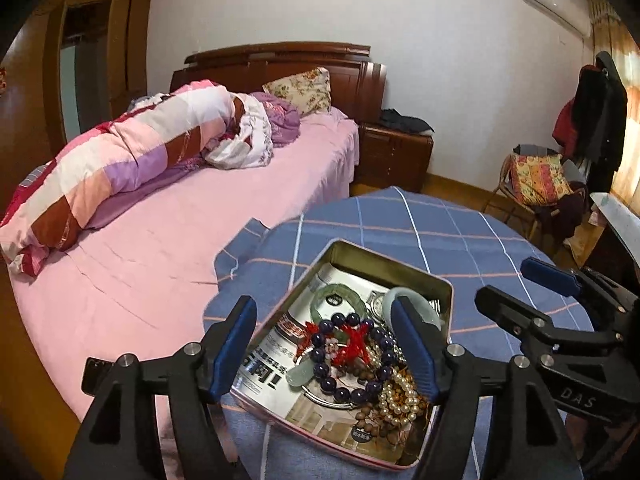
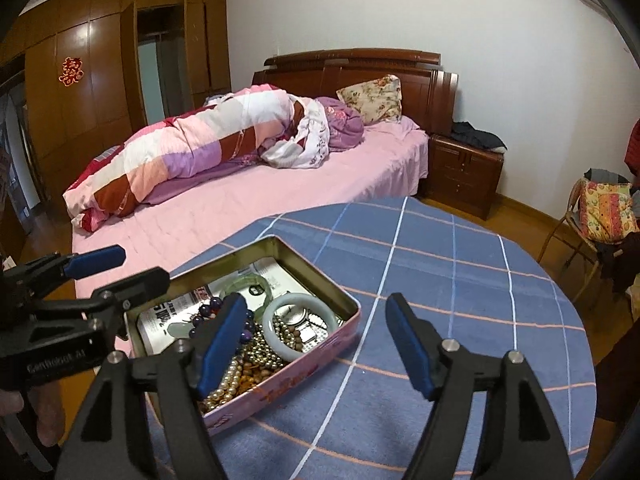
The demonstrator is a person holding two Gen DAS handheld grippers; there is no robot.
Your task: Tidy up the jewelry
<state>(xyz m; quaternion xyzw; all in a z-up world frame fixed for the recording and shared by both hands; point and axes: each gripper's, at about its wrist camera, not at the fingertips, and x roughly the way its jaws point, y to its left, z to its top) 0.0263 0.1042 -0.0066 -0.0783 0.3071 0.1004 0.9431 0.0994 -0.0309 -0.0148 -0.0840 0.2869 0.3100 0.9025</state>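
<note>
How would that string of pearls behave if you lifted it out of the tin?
The pearls lie in a loose heap, so they would probably hang limp. They are tangled with the purple beads, so those may drag along. The round beads look smooth and might slip from the pads.

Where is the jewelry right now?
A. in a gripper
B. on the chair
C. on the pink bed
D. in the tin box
D: the beads, pearls and bangle all lie inside the open tin box on the blue cloth.
</note>
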